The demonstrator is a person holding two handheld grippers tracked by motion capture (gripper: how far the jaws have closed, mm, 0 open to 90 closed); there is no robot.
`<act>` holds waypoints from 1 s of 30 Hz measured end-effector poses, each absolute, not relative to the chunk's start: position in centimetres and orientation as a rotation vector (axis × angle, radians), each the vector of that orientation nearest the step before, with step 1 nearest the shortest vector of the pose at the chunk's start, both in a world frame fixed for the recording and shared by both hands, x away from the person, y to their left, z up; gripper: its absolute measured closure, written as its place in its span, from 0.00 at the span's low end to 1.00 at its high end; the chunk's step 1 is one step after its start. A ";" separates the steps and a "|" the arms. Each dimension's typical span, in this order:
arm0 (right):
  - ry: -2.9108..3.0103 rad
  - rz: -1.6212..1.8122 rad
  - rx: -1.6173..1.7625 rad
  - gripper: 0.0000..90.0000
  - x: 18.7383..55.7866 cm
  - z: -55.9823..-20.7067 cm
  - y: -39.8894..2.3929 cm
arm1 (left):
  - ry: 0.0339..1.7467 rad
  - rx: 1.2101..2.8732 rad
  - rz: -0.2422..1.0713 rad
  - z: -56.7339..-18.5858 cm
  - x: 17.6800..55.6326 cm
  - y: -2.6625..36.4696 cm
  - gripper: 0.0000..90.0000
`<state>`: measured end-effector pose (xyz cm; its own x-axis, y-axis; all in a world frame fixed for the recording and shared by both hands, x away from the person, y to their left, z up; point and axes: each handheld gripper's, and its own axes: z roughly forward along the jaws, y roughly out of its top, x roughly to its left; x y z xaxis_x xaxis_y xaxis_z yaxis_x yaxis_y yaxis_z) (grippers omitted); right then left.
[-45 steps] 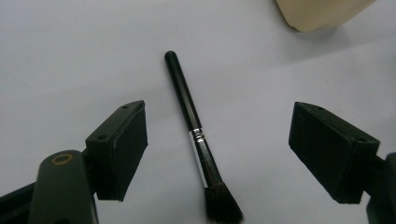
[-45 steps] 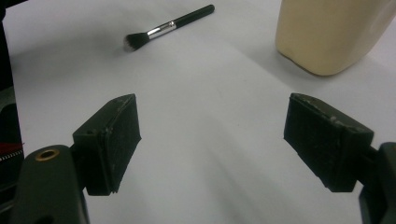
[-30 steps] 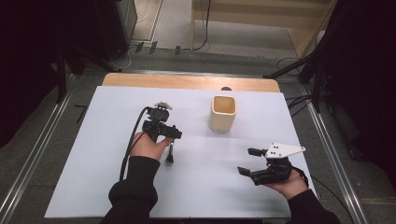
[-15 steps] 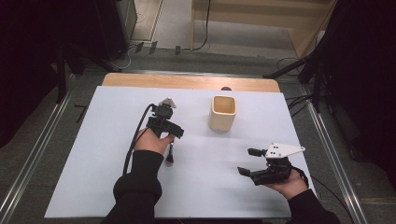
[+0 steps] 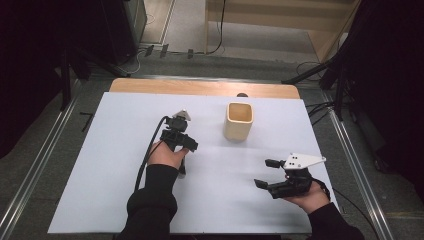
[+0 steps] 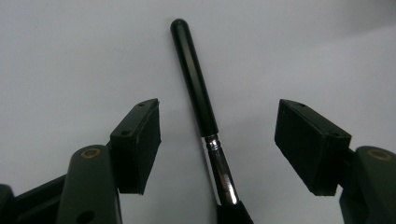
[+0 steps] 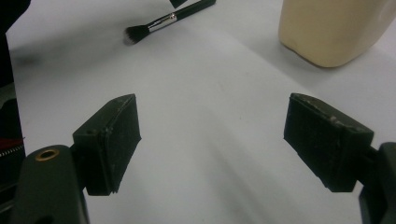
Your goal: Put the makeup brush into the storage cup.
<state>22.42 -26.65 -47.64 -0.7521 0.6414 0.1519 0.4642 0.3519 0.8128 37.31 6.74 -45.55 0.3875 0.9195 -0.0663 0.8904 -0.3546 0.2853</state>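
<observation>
Brush (image 6: 201, 100) between closing left gripper (image 6: 217, 140) jaws bears no readable writing.

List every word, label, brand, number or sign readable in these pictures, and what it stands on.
None: no readable text anywhere.
The black-handled makeup brush with silver ferrule bears no print.
The cream square cup is blank.
The white table sheet is blank.
The grey three-cornered plate has holes, no marks.

brush (image 6: 194, 74) on table (image 5: 125, 120), left | cup (image 5: 238, 121) right of it, farther back
</observation>
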 end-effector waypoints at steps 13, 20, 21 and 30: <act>2.422 1.351 1.009 0.21 22.5 -47.7 -26.6 | 1.639 2.415 0.132 -47.3 36.9 6.8 0.40; 2.422 1.348 1.010 0.21 22.5 -47.7 -26.6 | 1.654 2.427 0.155 -47.6 36.7 6.7 0.44; 2.423 1.348 1.009 0.21 22.5 -47.7 -26.6 | 1.661 2.426 0.157 -47.6 36.7 6.7 0.44; 2.427 1.342 1.020 0.21 22.5 -47.7 -26.6 | 1.684 2.462 0.243 -47.8 36.3 6.0 0.52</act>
